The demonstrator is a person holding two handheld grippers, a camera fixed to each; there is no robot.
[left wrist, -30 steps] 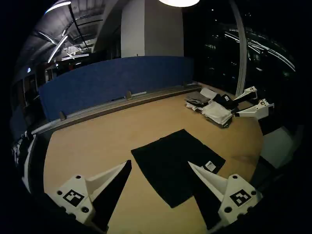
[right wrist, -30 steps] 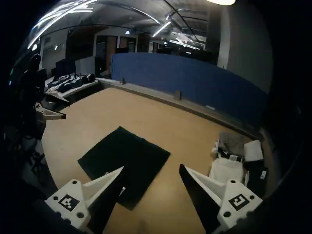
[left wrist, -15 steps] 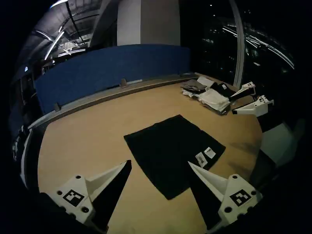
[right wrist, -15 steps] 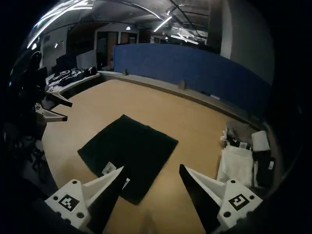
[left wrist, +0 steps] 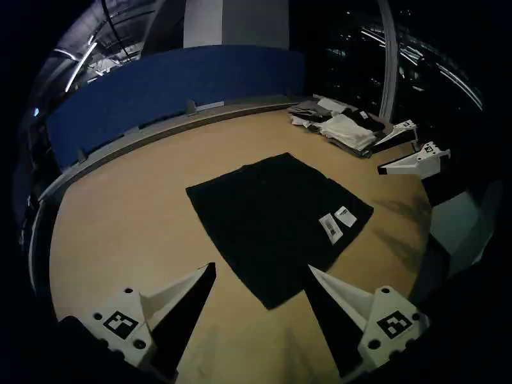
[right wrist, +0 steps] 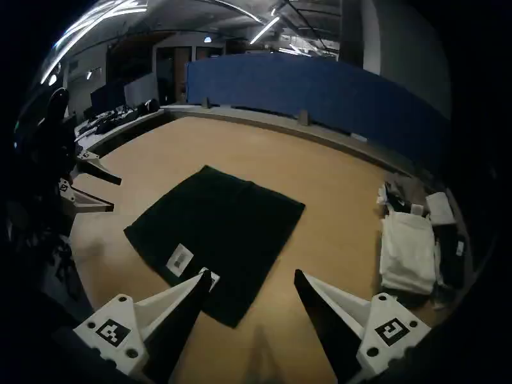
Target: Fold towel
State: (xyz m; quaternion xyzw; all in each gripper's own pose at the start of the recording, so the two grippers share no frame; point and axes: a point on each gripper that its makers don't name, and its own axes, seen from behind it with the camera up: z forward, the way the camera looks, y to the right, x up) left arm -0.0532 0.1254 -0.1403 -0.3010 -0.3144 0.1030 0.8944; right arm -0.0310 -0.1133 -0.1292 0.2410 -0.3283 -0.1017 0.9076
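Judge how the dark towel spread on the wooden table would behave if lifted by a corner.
The dark rectangular cloth towel lies flat and thin on the light wooden table, so it would probably hang limp from the lifted corner. It looks light for its spread. Pushed, it would likely bunch rather than slide.

Left hand-held gripper (left wrist: 261, 267): fingers spread wide, angled downward. Right hand-held gripper (right wrist: 251, 272): fingers spread wide, angled downward.
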